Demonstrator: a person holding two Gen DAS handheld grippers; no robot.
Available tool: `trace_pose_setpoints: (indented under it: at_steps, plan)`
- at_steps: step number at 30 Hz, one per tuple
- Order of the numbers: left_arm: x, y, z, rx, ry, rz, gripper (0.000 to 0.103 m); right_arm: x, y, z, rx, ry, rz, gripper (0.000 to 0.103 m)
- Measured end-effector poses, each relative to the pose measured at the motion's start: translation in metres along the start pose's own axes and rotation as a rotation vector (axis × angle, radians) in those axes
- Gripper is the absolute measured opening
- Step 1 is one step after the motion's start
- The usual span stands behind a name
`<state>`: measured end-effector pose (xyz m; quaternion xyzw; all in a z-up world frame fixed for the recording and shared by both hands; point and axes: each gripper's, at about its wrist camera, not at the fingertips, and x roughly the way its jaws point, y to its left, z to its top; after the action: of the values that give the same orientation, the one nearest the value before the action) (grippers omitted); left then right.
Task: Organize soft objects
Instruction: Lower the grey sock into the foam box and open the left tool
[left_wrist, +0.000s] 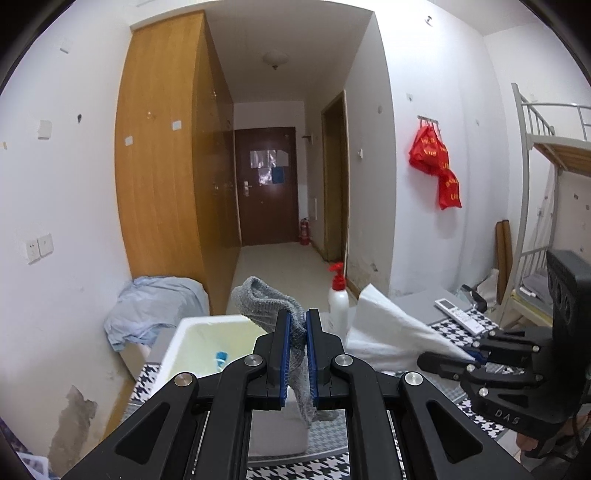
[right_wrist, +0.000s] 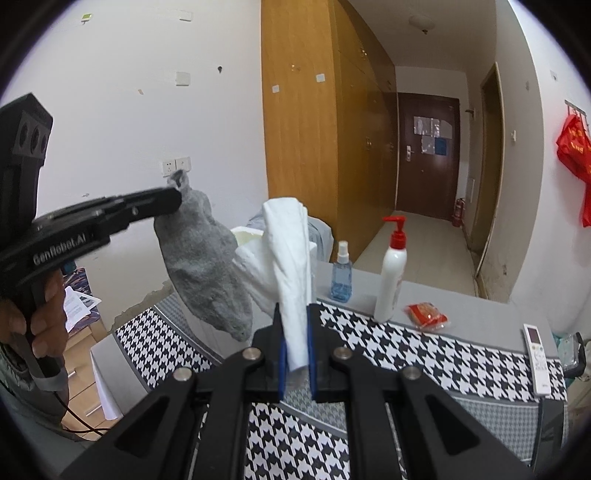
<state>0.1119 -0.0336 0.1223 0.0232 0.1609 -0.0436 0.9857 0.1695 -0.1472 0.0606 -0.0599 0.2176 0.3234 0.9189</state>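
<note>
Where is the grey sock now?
The grey sock hangs clamped in the left gripper, above the white box, left of the white cloth.

Even indoor light; edges warped, perhaps slightly soft.

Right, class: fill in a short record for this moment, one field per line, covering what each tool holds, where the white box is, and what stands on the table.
left tool: shut on the grey knitted sock, held in the air
right tool: shut on the white folded cloth, held in the air
white foam box: open, below and just left of the left tool
houndstooth tablecloth: bears the white pump bottle with red top, blue spray bottle, red snack packet, white remote control
</note>
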Motion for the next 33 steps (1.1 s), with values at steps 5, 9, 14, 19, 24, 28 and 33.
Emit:
trace_pose_setpoints:
  at_steps: [5, 9, 14, 19, 24, 28, 33]
  plan:
    - [-0.003, 0.014, 0.016, -0.005, -0.023, 0.034, 0.009, 0.005, 0.006, 0.006, -0.017, -0.007, 0.021, 0.012]
    - [-0.005, 0.026, 0.023, -0.012, -0.037, 0.059, 0.009, 0.006, 0.007, 0.01, -0.012, -0.023, 0.027, 0.012]
    - [-0.001, 0.034, 0.028, -0.004, -0.032, 0.073, 0.009, 0.008, 0.01, 0.016, -0.016, -0.033, 0.036, 0.012]
    - [0.009, 0.041, 0.03, 0.007, -0.012, 0.103, 0.009, 0.011, 0.016, 0.018, -0.023, -0.03, 0.04, 0.012]
    - [0.023, 0.045, 0.031, 0.023, 0.03, 0.112, 0.009, 0.015, 0.019, 0.018, -0.032, -0.023, 0.04, 0.012]
    - [0.035, 0.052, 0.034, 0.027, 0.055, 0.116, 0.009, 0.016, 0.02, 0.019, -0.03, -0.025, 0.041, 0.012]
    - [0.055, 0.057, 0.031, 0.037, 0.112, 0.096, 0.009, 0.02, 0.021, 0.019, -0.038, -0.016, 0.033, 0.012]
